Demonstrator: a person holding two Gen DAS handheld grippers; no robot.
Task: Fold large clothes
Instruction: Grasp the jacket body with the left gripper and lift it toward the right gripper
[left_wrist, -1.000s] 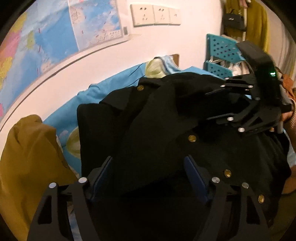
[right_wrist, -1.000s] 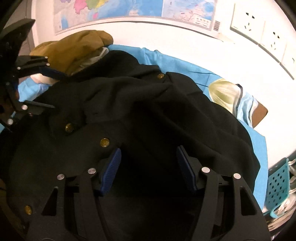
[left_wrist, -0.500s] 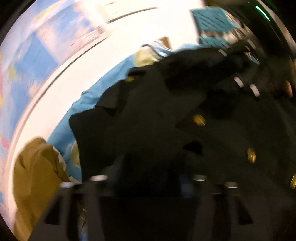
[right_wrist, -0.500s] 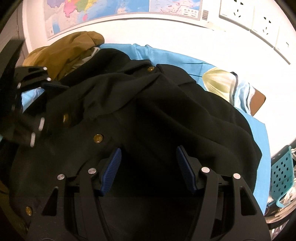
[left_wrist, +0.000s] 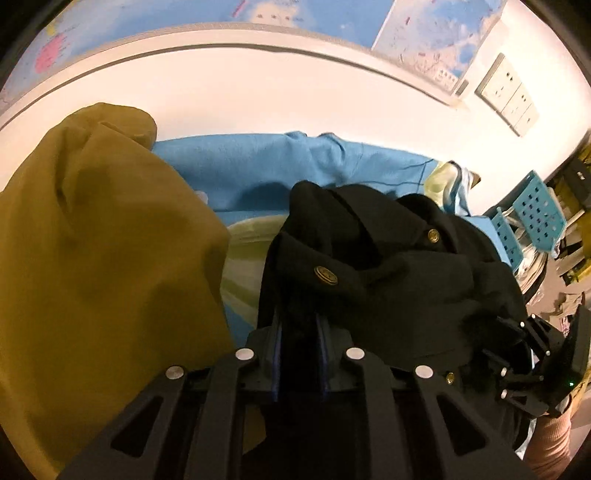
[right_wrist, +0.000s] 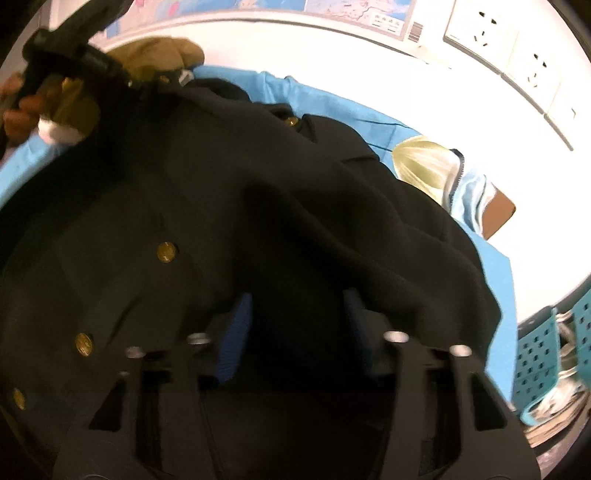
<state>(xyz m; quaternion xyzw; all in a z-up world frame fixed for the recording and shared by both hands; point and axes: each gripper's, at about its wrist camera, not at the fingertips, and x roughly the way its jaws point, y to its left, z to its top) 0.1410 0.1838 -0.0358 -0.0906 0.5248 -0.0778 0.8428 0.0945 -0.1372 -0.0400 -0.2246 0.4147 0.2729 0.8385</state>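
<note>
A large black coat (left_wrist: 391, 280) with gold buttons lies bunched on a blue cloth-covered table (left_wrist: 258, 173). My left gripper (left_wrist: 300, 328) is shut on a fold of the coat's left edge. In the right wrist view the coat (right_wrist: 229, 206) fills the middle and my right gripper (right_wrist: 293, 328) is open, its blue pads (right_wrist: 232, 339) resting over the cloth with nothing pinched. The right gripper also shows in the left wrist view (left_wrist: 535, 365) at the coat's lower right. The left gripper shows at the upper left of the right wrist view (right_wrist: 74, 62).
A mustard-yellow garment (left_wrist: 92, 258) is heaped at the coat's left. A pale yellow and blue garment (right_wrist: 436, 170) lies at the back right. Teal perforated baskets (right_wrist: 546, 369) stand off the table's right end. A wall with a map and sockets (right_wrist: 517, 48) runs behind.
My left gripper went from open to shut on the coat's edge and swung left, towards the mustard garment. The right gripper stayed open and moved closer over the coat.
</note>
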